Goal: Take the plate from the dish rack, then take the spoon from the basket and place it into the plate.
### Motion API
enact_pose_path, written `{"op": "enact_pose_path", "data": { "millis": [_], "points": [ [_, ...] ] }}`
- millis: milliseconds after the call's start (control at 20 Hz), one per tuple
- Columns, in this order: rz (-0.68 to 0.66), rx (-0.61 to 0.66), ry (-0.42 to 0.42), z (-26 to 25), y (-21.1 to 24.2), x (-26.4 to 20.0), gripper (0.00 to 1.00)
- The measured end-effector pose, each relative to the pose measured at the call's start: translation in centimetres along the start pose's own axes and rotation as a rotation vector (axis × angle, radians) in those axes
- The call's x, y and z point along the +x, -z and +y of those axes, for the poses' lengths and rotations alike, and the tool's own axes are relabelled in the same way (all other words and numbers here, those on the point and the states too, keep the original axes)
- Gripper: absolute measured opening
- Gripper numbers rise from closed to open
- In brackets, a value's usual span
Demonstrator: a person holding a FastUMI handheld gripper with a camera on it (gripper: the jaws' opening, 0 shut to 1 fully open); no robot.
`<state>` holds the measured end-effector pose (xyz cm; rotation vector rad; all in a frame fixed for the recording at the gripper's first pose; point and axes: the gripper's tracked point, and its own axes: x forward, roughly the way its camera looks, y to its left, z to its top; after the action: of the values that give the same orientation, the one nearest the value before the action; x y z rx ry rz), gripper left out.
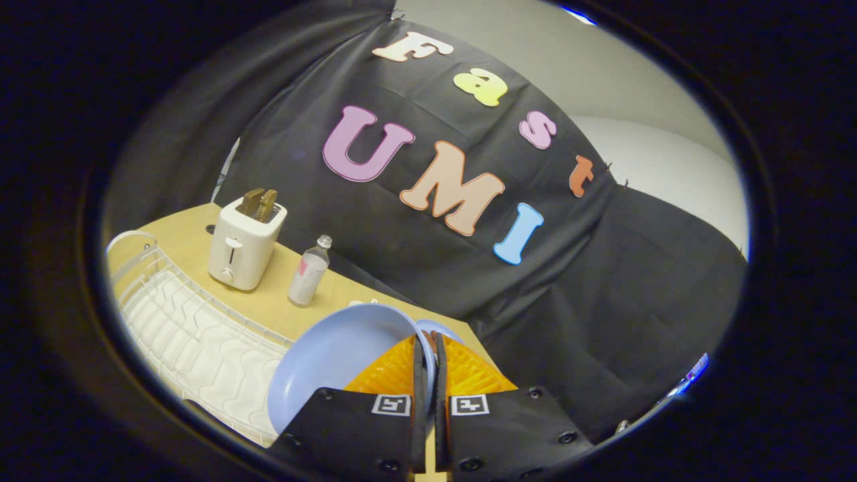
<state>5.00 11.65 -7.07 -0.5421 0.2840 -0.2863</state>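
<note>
A pale blue plate (328, 361) hangs tilted on edge above the white wire dish rack (181, 328), its hollow face turned toward the rack side. My gripper (428, 348) is shut on the plate's rim, which passes between the two fingers (402, 375). A thin arc of the rim shows on the far side of the fingers. The plate is lifted off the rack's slots and held over the rack's near end.
A white toaster (242, 248) with two brown slices stands on the wooden table (335, 294) behind the rack. A small clear bottle (309, 271) stands next to it. Black cloth wall rises just beyond the table's edge.
</note>
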Motion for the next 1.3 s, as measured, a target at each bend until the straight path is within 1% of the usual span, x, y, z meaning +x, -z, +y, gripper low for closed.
{"op": "enact_pose_path", "data": {
  "millis": [100, 250, 400, 650, 850, 1050, 1300],
  "points": [
    [0.006, 0.025, -0.018, -1.1, 0.1, -0.3, 0.08],
    [0.003, 0.063, -0.013, -3.8, 0.3, -0.6, 0.08],
    [0.018, 0.145, -0.022, -5.9, 1.0, -1.1, 0.08],
    [0.048, 0.218, -0.023, -9.9, 3.1, -1.6, 0.08],
    [0.086, 0.289, -0.056, -11.6, 5.8, -2.0, 0.08],
    [0.147, 0.366, -0.072, -13.0, 9.6, -2.5, 0.08],
    [0.167, 0.446, -0.087, -14.1, 13.5, -3.5, 0.08]
  ]
}}
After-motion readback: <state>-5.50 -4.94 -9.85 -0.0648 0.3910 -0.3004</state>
